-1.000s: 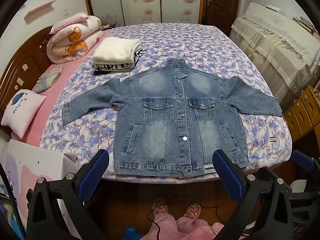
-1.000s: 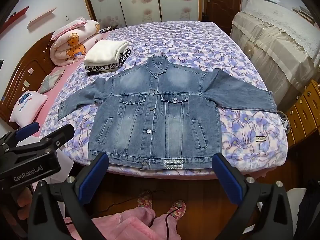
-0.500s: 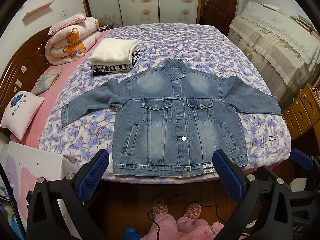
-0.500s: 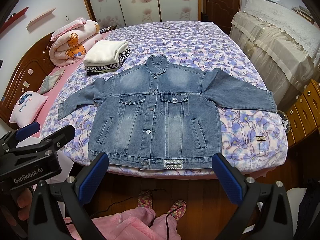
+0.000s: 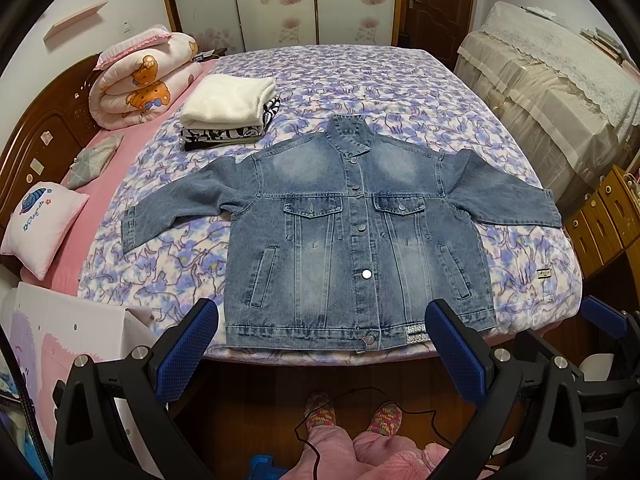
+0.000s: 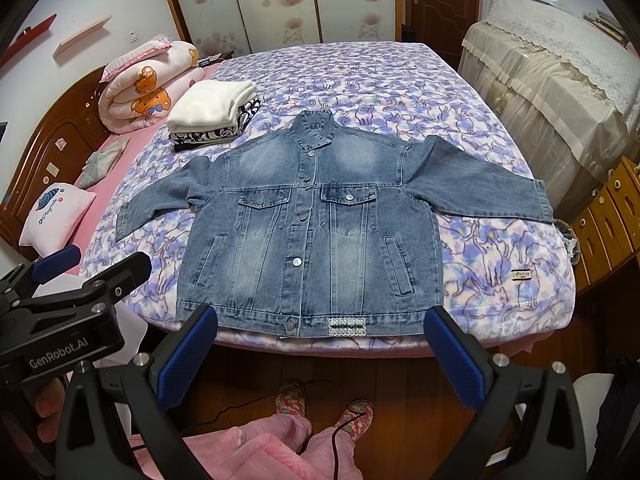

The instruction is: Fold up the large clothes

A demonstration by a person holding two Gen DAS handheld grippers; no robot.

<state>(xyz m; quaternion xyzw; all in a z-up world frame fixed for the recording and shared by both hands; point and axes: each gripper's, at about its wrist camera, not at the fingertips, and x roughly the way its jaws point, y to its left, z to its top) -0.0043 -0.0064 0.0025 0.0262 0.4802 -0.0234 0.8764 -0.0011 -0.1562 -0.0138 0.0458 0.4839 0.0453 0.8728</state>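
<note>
A blue denim jacket (image 5: 356,236) lies flat and buttoned, front up, on the purple flowered bed cover (image 5: 360,80), both sleeves spread out and its hem at the near bed edge. The same jacket (image 6: 316,224) fills the middle of the right wrist view. My left gripper (image 5: 322,344) is held open above the floor just short of the hem, with nothing between its blue pads. My right gripper (image 6: 320,344) is open too, at the same distance from the hem. Off to the left in the right wrist view, the left gripper (image 6: 64,292) shows from the side.
A stack of folded clothes (image 5: 228,110), white on top, sits on the bed left of the collar. A rolled pink quilt (image 5: 140,80) and pillows (image 5: 38,224) lie by the headboard. Covered furniture (image 5: 560,92) and wooden drawers (image 5: 604,216) stand on the right. A person's slippered feet (image 5: 352,412) are below.
Both views have shifted only slightly; the jacket lies as before and both grippers stay open.
</note>
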